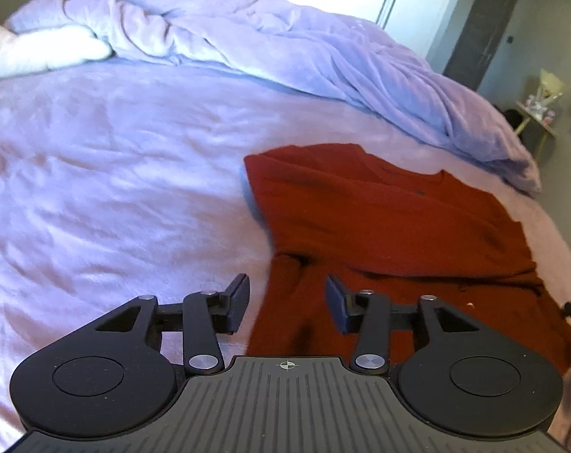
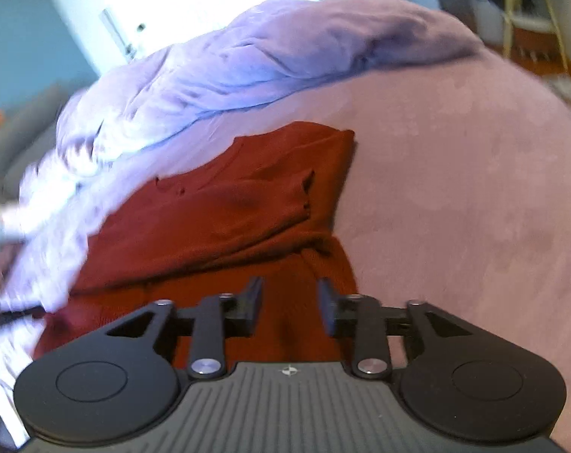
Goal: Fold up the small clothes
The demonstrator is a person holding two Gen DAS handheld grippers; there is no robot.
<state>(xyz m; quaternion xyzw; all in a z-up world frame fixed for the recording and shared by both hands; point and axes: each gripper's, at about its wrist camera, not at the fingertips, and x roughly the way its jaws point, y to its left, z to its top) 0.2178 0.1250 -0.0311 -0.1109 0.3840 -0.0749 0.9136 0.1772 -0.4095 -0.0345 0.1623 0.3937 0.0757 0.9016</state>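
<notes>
With the red shirt [image 1: 380, 219] part-folded at centre frame, left gripper [image 1: 287, 304] and right gripper [image 2: 290, 304] parted, empty, above its lower hem, presumably to regrip.

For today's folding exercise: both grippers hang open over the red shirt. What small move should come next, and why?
Probably lower both grippers, left and right, to pinch the red shirt's near edge: both are open and empty, and its lower part lies unfolded on the bed cover.

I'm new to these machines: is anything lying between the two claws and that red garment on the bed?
Nothing visible. The red garment lies partly folded on the bed, right under both open grippers: left gripper, right gripper. The rumpled blanket sits behind it, out of the way.
</notes>
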